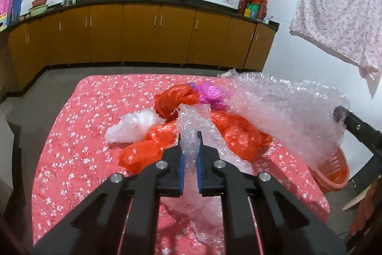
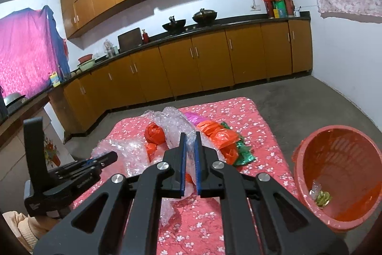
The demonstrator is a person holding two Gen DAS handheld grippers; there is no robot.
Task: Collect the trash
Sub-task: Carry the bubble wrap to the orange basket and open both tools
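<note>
A sheet of clear bubble wrap [image 1: 281, 106] hangs above the pink flowered table [image 1: 71, 135], held at both ends. My left gripper [image 1: 190, 135] is shut on one end of it. My right gripper [image 2: 190, 136] is shut on the other end [image 2: 176, 126]. Under it lie orange plastic bags [image 1: 238, 133], a white bag [image 1: 133, 123], a pink bag [image 1: 212, 94] and a green wrapper [image 2: 243, 149]. An orange trash basket [image 2: 339, 173] stands to the right of the table and holds a few scraps.
Brown kitchen cabinets [image 1: 143, 32] run along the back wall with woks on the counter. A flowered cloth [image 1: 339, 8] hangs at the right. The left gripper's body [image 2: 59, 173] shows at the left of the right wrist view.
</note>
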